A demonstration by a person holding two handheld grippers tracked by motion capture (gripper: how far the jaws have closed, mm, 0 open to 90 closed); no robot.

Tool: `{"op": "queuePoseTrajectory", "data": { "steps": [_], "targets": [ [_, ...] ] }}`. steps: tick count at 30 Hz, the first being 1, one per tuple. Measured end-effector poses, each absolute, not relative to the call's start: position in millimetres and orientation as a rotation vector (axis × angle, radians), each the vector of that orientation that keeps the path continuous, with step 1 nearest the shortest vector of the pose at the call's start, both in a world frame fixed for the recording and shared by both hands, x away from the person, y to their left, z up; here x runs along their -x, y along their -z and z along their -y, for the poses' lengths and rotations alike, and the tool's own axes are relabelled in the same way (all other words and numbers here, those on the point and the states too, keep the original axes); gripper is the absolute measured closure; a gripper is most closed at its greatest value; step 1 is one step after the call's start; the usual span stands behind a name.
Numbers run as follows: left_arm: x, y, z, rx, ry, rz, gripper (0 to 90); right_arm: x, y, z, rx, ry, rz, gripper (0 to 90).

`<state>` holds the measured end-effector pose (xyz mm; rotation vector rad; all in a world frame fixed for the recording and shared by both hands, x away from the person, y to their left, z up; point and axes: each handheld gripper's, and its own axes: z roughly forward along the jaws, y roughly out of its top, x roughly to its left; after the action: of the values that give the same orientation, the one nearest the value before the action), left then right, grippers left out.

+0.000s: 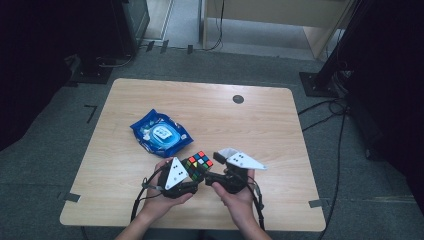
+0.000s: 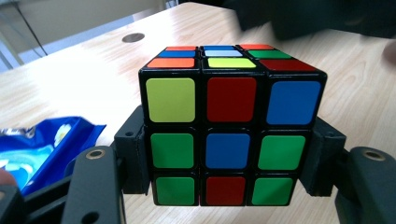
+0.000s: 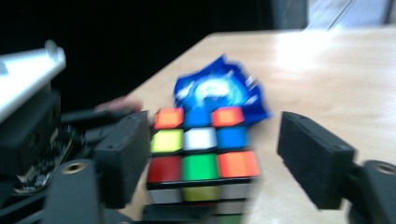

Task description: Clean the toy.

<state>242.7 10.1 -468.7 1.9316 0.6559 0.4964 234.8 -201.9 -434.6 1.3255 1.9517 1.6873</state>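
A scrambled colour cube (image 1: pixel 198 163) is held just above the table's near edge between my two hands. In the left gripper view the cube (image 2: pixel 231 98) sits upright between the jaws of my left gripper (image 2: pixel 229 158), whose pads press its two lower layers from both sides. My left gripper (image 1: pixel 195 173) shows under its grey plate in the high view. My right gripper (image 3: pixel 219 156) reaches around the same cube (image 3: pixel 201 154); its left jaw lies against the cube's side, while its right jaw stands clear of it with a gap. This view is blurred. My right gripper (image 1: pixel 213 168) sits to the cube's right.
A blue wipes packet (image 1: pixel 161 132) lies on the wooden table (image 1: pixel 260 130) just beyond the left hand, seen too as the packet (image 2: pixel 42 149) and the packet (image 3: pixel 217 91). A dark round cable hole (image 1: pixel 238 99) sits near the far edge. Cables and stands ring the table.
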Motion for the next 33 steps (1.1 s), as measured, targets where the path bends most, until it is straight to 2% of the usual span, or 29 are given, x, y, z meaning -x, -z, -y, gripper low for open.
{"op": "queuePoseTrajectory", "data": {
  "steps": [4,5,6,12,17,20,23,26,29,33],
  "targets": [
    [-247,470,-16,-1.932,-0.487,-0.688,34.1,-242,428,225,-1.362,-1.619,-1.863,29.8],
    [-248,470,-17,-1.929,-0.479,-0.696,34.1,-252,439,235,-1.354,-1.375,-1.864,32.5],
    [-249,471,-17,-1.929,-0.478,-0.699,34.1,-257,447,238,-1.359,-1.282,-1.877,33.3],
    [-250,474,-14,-1.946,-0.472,-0.696,34.1,-285,499,250,-1.517,-1.092,-1.931,33.9],
    [-250,476,-14,-1.956,-0.472,-0.698,34.1,-297,518,250,-1.530,-0.956,-1.957,35.6],
    [-249,476,-14,-1.956,-0.472,-0.695,34.1,-298,522,250,-1.533,-0.936,-1.960,44.9],
    [-249,476,-15,-1.954,-0.470,-0.695,34.1,-297,521,251,-1.507,-0.947,-1.978,65.3],
    [-250,476,-15,-1.953,-0.467,-0.697,34.1,-295,519,252,-1.495,-0.970,-1.990,79.4],
    [-250,476,-15,-1.955,-0.468,-0.695,34.1,-290,510,254,-1.453,-1.089,-1.987,83.3],
    [-249,477,-14,-1.957,-0.467,-0.693,34.1,-273,478,247,-1.373,-1.340,-1.985,83.6]
  ]
}}
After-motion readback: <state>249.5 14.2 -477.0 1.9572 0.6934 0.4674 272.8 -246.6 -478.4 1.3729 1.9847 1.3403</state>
